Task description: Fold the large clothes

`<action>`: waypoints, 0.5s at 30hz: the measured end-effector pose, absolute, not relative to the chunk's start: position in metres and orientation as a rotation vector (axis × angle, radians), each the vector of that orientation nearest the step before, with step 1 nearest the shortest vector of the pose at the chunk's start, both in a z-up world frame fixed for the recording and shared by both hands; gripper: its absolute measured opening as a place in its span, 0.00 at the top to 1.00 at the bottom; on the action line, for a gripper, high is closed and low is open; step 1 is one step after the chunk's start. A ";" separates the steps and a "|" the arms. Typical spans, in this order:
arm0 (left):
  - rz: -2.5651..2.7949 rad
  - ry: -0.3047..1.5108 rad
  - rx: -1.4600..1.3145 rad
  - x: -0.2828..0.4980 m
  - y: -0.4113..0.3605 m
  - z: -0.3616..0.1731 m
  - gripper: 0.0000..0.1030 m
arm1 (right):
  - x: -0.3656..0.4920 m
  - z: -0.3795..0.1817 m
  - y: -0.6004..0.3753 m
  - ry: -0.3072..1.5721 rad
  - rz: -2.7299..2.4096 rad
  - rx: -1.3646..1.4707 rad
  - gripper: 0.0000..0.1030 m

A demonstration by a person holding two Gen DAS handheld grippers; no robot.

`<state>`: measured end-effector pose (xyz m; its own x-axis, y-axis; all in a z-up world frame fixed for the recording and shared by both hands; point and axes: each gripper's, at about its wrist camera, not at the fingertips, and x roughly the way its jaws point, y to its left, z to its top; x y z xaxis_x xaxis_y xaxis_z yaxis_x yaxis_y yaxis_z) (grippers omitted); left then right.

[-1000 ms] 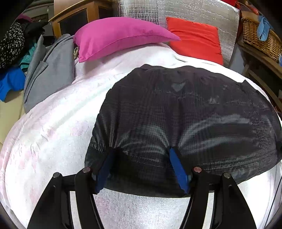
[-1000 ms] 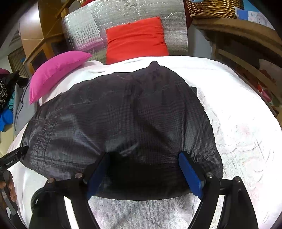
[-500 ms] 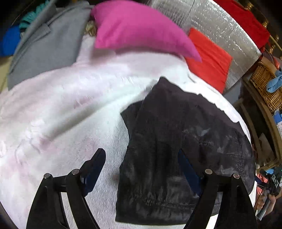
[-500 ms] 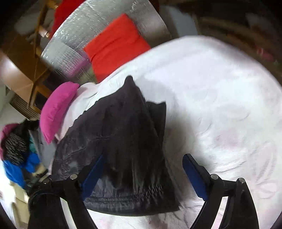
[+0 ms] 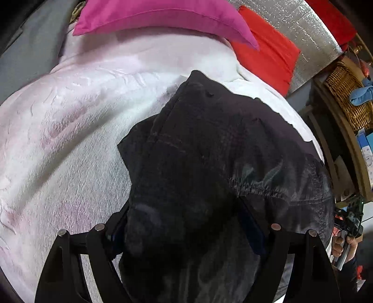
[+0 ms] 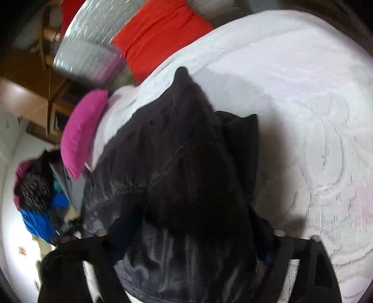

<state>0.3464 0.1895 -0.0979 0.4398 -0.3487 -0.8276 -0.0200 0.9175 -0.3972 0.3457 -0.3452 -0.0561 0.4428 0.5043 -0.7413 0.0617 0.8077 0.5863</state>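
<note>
The black garment [image 5: 209, 163] is lying bunched on the white bed cover [image 5: 70, 139], its near edge lifted up between both tools. The left gripper [image 5: 186, 233] is reaching into the cloth with jaws spread wide and fabric draping over them; whether it is pinching any cloth, I cannot tell. The right gripper [image 6: 188, 237] is doing likewise. A pink pillow [image 5: 151, 16] and red cushion [image 5: 268, 56] are sitting beyond

Jacket [image 5: 209, 151] lies bunched on the blanket [image 5: 58, 151], near edge draped between the fingers of each gripper. Two pillows [image 5: 151, 16] behind it, side by side. Basket [image 5: 345, 93] off right; clothes pile [image 6: 37, 193] off left.
</note>
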 end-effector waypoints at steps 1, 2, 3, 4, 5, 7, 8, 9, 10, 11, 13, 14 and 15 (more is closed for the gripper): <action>-0.212 1.092 -0.361 0.345 0.187 -0.094 0.31 | 0.346 -0.053 -0.343 1.088 0.300 0.582 0.41; -0.205 1.086 -0.329 0.345 0.184 -0.093 0.45 | 0.346 -0.050 -0.340 1.087 0.304 0.557 0.44; -0.207 1.088 -0.311 0.345 0.180 -0.094 0.47 | 0.348 -0.050 -0.338 1.094 0.306 0.539 0.44; -0.207 1.094 -0.291 0.346 0.177 -0.097 0.47 | 0.351 -0.054 -0.337 1.111 0.302 0.527 0.44; -0.207 1.096 -0.290 0.347 0.175 -0.100 0.46 | 0.353 -0.058 -0.337 1.122 0.301 0.540 0.44; -0.189 1.092 -0.316 0.348 0.176 -0.100 0.38 | 0.354 -0.063 -0.340 1.118 0.303 0.588 0.39; -0.184 1.100 -0.330 0.349 0.175 -0.101 0.34 | 0.354 -0.064 -0.339 1.115 0.302 0.597 0.39; -0.185 1.103 -0.332 0.351 0.175 -0.101 0.34 | 0.354 -0.064 -0.339 1.114 0.297 0.595 0.39; -0.180 1.105 -0.317 0.352 0.173 -0.100 0.34 | 0.354 -0.063 -0.340 1.115 0.293 0.583 0.42; -0.182 1.110 -0.307 0.353 0.172 -0.100 0.48 | 0.355 -0.060 -0.336 1.121 0.292 0.560 0.46; -0.182 1.115 -0.294 0.356 0.166 -0.089 0.71 | 0.356 -0.045 -0.328 1.132 0.291 0.518 0.73; -0.170 1.108 -0.271 0.356 0.162 -0.079 0.77 | 0.358 -0.033 -0.323 1.133 0.286 0.484 0.75; -0.158 1.102 -0.245 0.356 0.158 -0.071 0.80 | 0.361 -0.019 -0.317 1.133 0.287 0.442 0.78</action>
